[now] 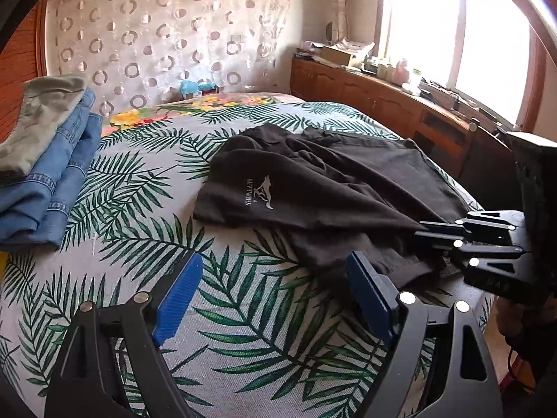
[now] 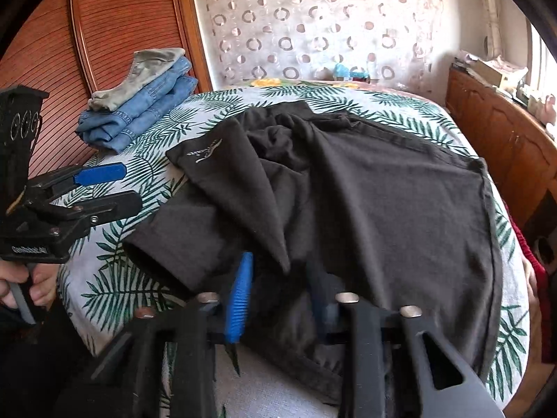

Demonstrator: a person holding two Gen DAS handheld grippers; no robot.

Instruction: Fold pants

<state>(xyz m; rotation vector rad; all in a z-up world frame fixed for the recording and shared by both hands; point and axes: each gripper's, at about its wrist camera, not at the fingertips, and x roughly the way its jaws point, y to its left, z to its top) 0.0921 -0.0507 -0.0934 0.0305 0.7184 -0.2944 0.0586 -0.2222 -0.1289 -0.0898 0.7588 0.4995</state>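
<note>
Black pants with a small white logo lie crumpled on the palm-leaf bedsheet. My left gripper is open above bare sheet, its right blue pad at the pants' near left edge and nothing between its fingers. In the right wrist view the left gripper hangs at the left, off the pants. My right gripper is shut on a fold of dark fabric at the pants' near edge. From the left wrist view its black fingers pinch the cloth there.
A stack of folded blue jeans with a grey-green garment on top sits at the bed's far left. A wooden cabinet with clutter runs along the window side. A person's hand holds the left gripper's handle.
</note>
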